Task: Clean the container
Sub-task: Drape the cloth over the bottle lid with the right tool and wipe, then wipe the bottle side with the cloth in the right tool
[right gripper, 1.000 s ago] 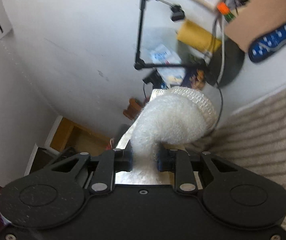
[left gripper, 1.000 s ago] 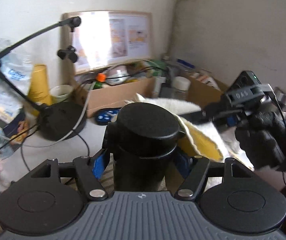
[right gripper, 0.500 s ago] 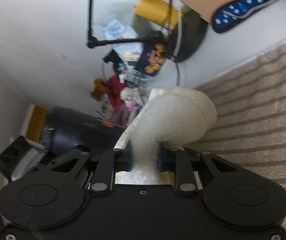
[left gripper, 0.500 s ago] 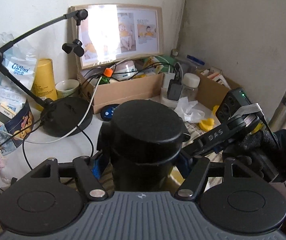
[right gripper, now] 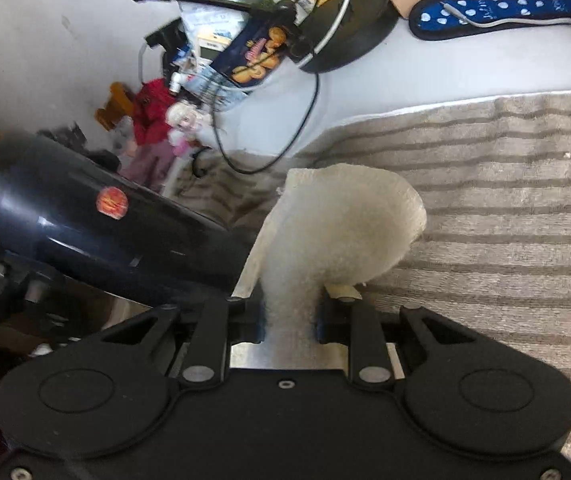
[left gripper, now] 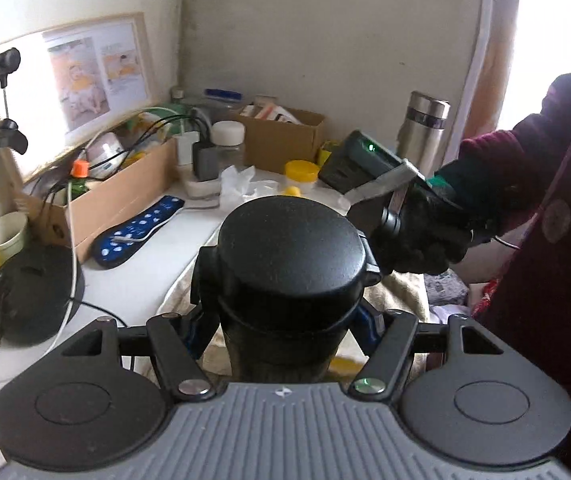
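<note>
My left gripper [left gripper: 285, 330] is shut on a black lidded container [left gripper: 289, 256], held upright above a striped towel. The same container [right gripper: 85, 232] shows in the right wrist view at the left, with a round orange sticker on its side. My right gripper [right gripper: 289, 312] is shut on a fluffy white cloth [right gripper: 337, 232] that bulges out past the fingers, just right of the container's body; I cannot tell whether they touch. In the left wrist view the right gripper [left gripper: 369, 184] is behind and right of the lid, held by a black-gloved hand [left gripper: 421, 236].
A beige striped towel [right gripper: 485, 208] covers the near table. Behind it are a black lamp base [left gripper: 29, 292], a blue dotted pad [left gripper: 141, 228], cardboard boxes [left gripper: 125, 196], jars, a steel flask [left gripper: 425, 132] and cables. The person's maroon sleeve [left gripper: 545, 208] is at the right.
My left view has swung right, toward the corner and flask. The right gripper with the cloth dropped lower beside the container, whose black body now fills the left of its view.
</note>
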Tool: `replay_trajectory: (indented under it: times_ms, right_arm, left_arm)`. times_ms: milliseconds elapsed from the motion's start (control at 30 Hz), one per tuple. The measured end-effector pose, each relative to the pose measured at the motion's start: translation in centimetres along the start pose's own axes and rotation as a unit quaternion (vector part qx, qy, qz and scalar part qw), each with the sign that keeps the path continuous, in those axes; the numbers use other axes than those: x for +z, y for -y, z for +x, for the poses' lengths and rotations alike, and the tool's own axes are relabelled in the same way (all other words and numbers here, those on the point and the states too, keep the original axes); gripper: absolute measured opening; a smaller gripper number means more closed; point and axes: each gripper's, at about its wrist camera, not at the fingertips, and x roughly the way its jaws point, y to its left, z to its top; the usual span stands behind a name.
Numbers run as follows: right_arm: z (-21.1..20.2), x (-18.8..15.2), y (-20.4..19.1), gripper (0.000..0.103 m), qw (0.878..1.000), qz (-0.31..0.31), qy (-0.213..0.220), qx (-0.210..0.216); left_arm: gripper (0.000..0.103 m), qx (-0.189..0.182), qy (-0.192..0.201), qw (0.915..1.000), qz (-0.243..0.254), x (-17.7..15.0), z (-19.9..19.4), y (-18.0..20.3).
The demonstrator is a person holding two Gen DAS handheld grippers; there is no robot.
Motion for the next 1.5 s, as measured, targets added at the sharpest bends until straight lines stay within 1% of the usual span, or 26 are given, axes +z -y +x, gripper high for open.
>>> replay_trajectory:
  times_ms: [67, 100, 167, 233, 300, 400, 467, 633, 767, 900, 967, 1000, 1100, 1300, 1500]
  right_arm:
    - [-0.1, -0.2, 0.0, 0.021, 1.000, 0.024, 0.018, -0.002]
    - [-0.5, -0.5, 0.2, 0.022, 0.999, 0.043, 0.031, 0.006]
    - [-1.5, -1.5, 0.6, 0.022, 0.992, 0.094, 0.069, 0.042]
    - [-2.4, -2.4, 0.7, 0.022, 0.981, 0.140, 0.107, 0.078]
    - [-3.2, -3.2, 0.3, 0.022, 0.968, 0.173, 0.144, 0.108]
    - [-4.3, -3.9, -0.6, 0.022, 0.950, 0.196, 0.192, 0.149]
    - [-4.9, -3.8, -1.4, 0.022, 0.942, 0.197, 0.213, 0.167]
    - [-6.7, -3.1, -3.7, 0.022, 0.944, 0.158, 0.235, 0.169]
    - [-7.7, -2.4, -5.9, 0.022, 0.940, 0.136, 0.258, 0.177]
    - [-8.9, -1.8, -7.9, 0.022, 0.939, 0.111, 0.267, 0.185]
    - [-9.3, -1.3, -8.6, 0.022, 0.943, 0.096, 0.265, 0.178]
    - [-9.2, -1.3, -8.6, 0.021, 0.944, 0.094, 0.263, 0.174]
    - [-8.7, -1.8, -7.2, 0.021, 0.943, 0.122, 0.258, 0.172]
    - [-7.0, -3.7, -4.8, 0.021, 0.947, 0.168, 0.230, 0.147]
    - [-5.8, -3.8, -3.7, 0.021, 0.959, 0.169, 0.200, 0.108]
  left_arm:
    - [0.067, 0.001, 0.006, 0.9998, -0.021, 0.0, 0.1, -0.7]
    - [0.067, 0.007, 0.008, 0.9996, -0.026, -0.1, 0.1, -0.8]
    - [0.066, 0.021, 0.011, 0.9994, -0.027, -0.2, 0.1, -0.4]
    - [0.064, 0.031, 0.015, 0.9990, -0.029, -0.4, 0.0, 0.0]
    - [0.064, 0.040, 0.018, 0.9984, -0.036, -0.5, -0.1, 0.2]
    - [0.064, 0.047, 0.021, 0.9977, -0.044, -0.7, -0.5, 0.3]
    - [0.064, 0.049, 0.021, 0.9975, -0.047, -0.8, -0.7, 0.3]
    - [0.064, 0.051, 0.017, 0.9973, -0.050, -0.7, -0.7, 0.3]
    - [0.064, 0.057, 0.009, 0.9973, -0.045, -0.3, -0.5, 0.6]
    - [0.064, 0.063, 0.008, 0.9972, -0.039, -0.3, -0.3, 1.1]
    - [0.064, 0.065, 0.009, 0.9972, -0.036, -0.4, -0.3, 1.4]
    - [0.064, 0.066, 0.010, 0.9971, -0.037, -0.4, -0.3, 1.4]
    - [0.064, 0.068, 0.012, 0.9969, -0.038, -0.5, -0.3, 1.5]
    - [0.064, 0.075, 0.013, 0.9964, -0.038, -0.6, -0.2, 1.7]
    - [0.064, 0.082, 0.009, 0.9954, -0.048, -0.3, 0.0, 1.7]
